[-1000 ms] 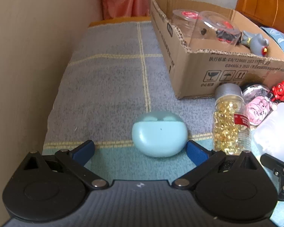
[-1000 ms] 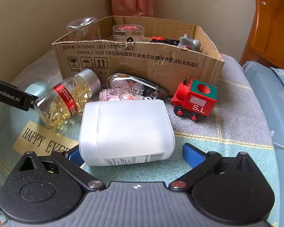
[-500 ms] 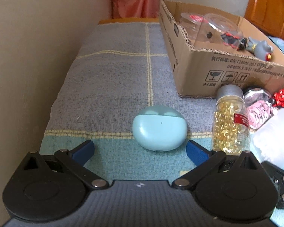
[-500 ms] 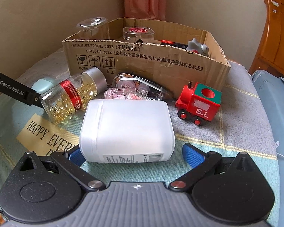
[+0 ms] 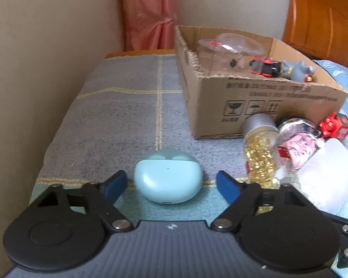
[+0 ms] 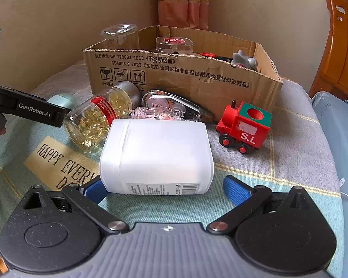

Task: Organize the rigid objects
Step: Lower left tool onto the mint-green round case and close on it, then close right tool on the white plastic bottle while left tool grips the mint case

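A pale blue earbud case [image 5: 168,178] lies on the cloth between the open fingers of my left gripper [image 5: 171,186]; no finger touches it. A white plastic bottle [image 6: 156,158] lies on its side between the open fingers of my right gripper [image 6: 165,190]; its left finger is close to the bottle. A capsule jar [image 6: 99,113], a clear case with pink contents [image 6: 171,108] and a red toy train [image 6: 244,127] lie in front of an open cardboard box [image 6: 185,76].
The box holds a glass [image 6: 119,36], a clear red-labelled container [image 6: 174,44], a toy car and a grey figure [image 6: 244,61]. A wall runs along the left [image 5: 46,58]. A wooden bed frame [image 6: 343,46] stands at the right.
My left gripper has tilted up and its fingers have closed in somewhat around the earbud case. My right gripper has edged towards the white bottle.
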Available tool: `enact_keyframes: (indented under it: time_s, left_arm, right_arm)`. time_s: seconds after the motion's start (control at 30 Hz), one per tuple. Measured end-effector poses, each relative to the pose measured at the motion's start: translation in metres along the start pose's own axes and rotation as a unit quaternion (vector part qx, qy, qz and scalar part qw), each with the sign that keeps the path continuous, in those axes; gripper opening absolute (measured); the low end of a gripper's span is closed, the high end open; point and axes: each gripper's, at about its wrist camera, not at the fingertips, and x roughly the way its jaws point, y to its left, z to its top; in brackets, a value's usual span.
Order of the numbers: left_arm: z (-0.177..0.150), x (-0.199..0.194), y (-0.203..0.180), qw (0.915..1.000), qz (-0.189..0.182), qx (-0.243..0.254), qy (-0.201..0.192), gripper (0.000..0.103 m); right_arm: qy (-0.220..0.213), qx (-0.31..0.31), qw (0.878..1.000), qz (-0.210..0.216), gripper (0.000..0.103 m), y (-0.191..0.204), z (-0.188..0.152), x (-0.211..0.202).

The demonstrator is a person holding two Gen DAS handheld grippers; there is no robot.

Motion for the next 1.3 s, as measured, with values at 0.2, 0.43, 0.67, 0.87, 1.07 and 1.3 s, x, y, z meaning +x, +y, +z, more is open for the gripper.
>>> enact_keyframes:
  time_s: [0.2,0.43,0.67,0.87,1.07,1.3]
  left_arm:
    - [-0.003,-0.004,-0.001,0.9999,-0.011,0.011,-0.005,0.073]
    - [-0.001,-0.002,0.004,0.9993,-0.026,0.027,-0.001,0.073]
    - [0.004,0.002,0.008,0.9988,-0.032,0.035,0.006,0.071]
    - [0.005,0.000,0.010,0.9981,-0.043,0.042,0.009,0.061]
    - [0.005,-0.002,0.011,0.9968,-0.053,0.057,0.020,0.060]
    - [0.006,-0.011,0.014,0.9949,-0.065,0.069,0.034,0.060]
  right_arm:
    - [0.011,-0.003,1.000,0.002,0.103,0.003,0.006,0.005]
    - [0.034,-0.005,0.999,0.005,0.103,0.006,0.023,0.015]
    - [0.051,-0.011,0.999,0.000,0.094,0.006,0.034,0.014]
    - [0.056,-0.024,0.998,-0.001,0.087,0.009,0.036,0.010]
    - [0.058,-0.020,0.998,0.008,0.087,0.003,0.037,0.003]
    - [0.061,-0.031,0.998,0.012,0.087,0.000,0.036,-0.010]
